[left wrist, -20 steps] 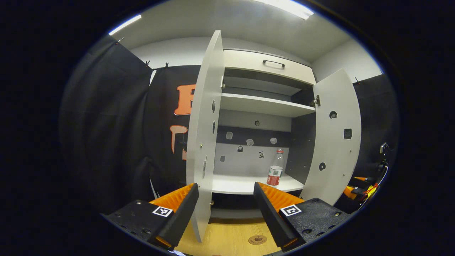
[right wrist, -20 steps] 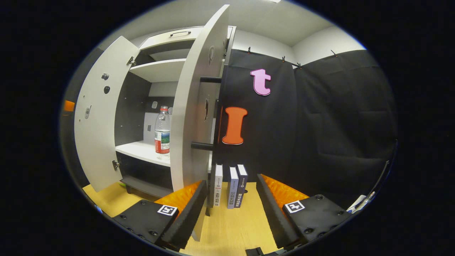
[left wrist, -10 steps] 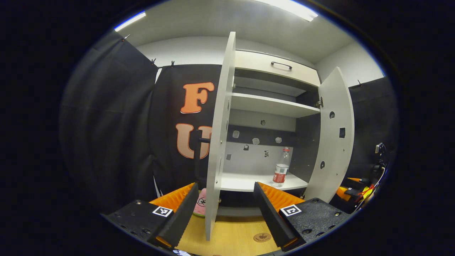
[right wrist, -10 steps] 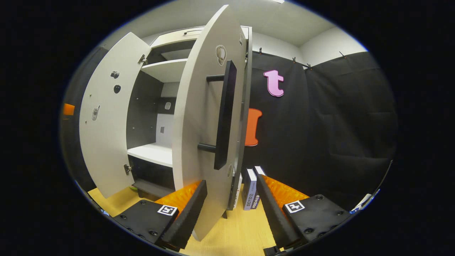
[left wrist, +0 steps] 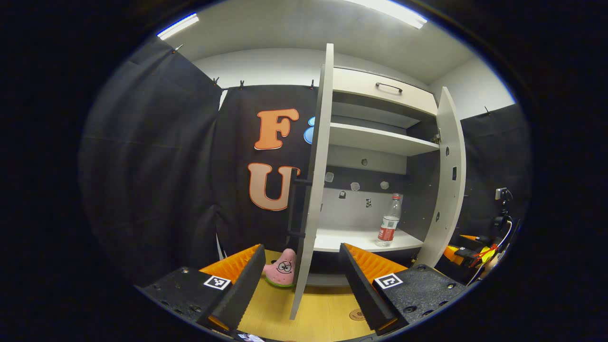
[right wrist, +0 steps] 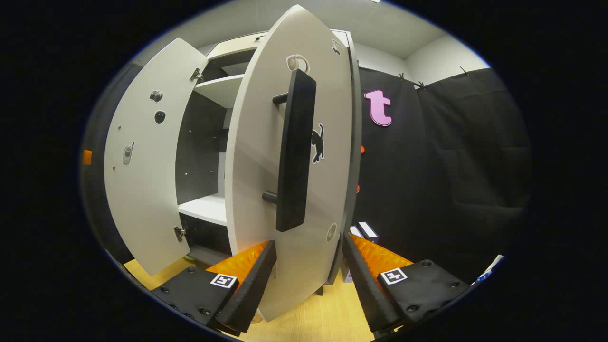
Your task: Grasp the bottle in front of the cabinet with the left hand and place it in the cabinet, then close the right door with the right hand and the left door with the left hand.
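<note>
Bottle [left wrist: 388,224] stands upright on the cabinet's lower shelf [left wrist: 351,239], toward the right end of it, near the dark right inner wall; it is clear, with a red label. The cabinet [left wrist: 375,156] has a second shelf higher up and a drawer with a dark handle at the top.

In the left gripper view the left hand-held gripper [left wrist: 301,285] is released, its two fingers spread wide and holding nothing. The edge of the left door [left wrist: 311,190] stands between the fingers, farther off, swung out toward the camera; whether a finger touches it cannot be told. A pink star-shaped plush toy [left wrist: 282,269] sits on the wooden bench [left wrist: 327,313] just left of the door's lower edge. The right door [left wrist: 450,180] shows on the right, nearly edge-on, part-way open.

In the right gripper view the right hand-held gripper [right wrist: 306,280] is also released, fingers apart and empty. The right door [right wrist: 289,156] fills the space ahead of them, its outer face turned to the camera, with a long dark bar handle [right wrist: 294,152] and a small black cat sticker just beside it. The door's lower edge lies between the fingers; contact cannot be told. The left door [right wrist: 147,152] stands open on the far left, its inner face showing. Books [right wrist: 363,230] stand on the bench behind the right door, mostly hidden.
</note>
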`<state>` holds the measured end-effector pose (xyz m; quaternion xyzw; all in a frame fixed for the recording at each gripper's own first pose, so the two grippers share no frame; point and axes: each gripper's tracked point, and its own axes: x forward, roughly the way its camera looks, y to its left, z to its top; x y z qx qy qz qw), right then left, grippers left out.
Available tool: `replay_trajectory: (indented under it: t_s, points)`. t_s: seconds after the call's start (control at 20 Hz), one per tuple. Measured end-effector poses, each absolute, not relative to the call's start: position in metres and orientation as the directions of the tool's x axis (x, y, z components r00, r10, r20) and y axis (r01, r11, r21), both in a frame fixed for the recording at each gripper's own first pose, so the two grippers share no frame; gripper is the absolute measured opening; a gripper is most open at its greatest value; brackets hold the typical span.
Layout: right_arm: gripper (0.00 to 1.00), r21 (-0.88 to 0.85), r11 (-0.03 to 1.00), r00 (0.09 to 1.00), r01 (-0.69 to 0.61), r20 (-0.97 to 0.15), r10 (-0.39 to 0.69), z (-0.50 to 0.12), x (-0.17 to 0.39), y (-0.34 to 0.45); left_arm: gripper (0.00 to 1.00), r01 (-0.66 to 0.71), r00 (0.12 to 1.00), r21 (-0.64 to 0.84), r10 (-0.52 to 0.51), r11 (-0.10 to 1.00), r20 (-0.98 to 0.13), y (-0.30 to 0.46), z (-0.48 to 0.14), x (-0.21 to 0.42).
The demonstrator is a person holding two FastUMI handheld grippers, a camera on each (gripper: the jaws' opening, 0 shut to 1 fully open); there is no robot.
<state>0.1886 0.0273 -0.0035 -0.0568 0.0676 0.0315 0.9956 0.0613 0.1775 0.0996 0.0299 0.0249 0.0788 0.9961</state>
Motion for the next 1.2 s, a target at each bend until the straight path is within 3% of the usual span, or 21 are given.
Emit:
replay_trajectory:
  t_s: [0.05,0.1,0.15,0.65,1.2]
  points:
    - [1.0,-0.108,0.991,0.987,-0.083,-0.147,0.067,-0.003,0.188,0.033,0.95,-0.162,0.985,0.063,0.165,0.985,-0.046,0.182,0.099,0.059]
    - [0.89,-0.107,0.99,0.986,-0.096,-0.149,0.079,-0.003,0.188,0.039,0.95,-0.168,0.984,0.062,0.171,0.984,-0.047,0.184,0.099,0.057]
    - [0.96,-0.11,0.988,0.985,-0.104,-0.146,0.088,-0.001,0.187,0.044,0.95,-0.173,0.983,0.061,0.177,0.983,-0.048,0.187,0.1,0.057]
    - [0.96,-0.114,0.984,0.986,-0.138,-0.112,0.125,0.039,0.152,0.047,0.95,-0.232,0.971,0.065,0.236,0.97,-0.049,0.226,0.093,0.053]
    - [0.95,-0.16,0.982,0.994,-0.104,-0.058,0.096,0.089,0.124,0.031,0.95,-0.273,0.956,0.055,0.277,0.96,-0.092,0.262,0.063,0.066]
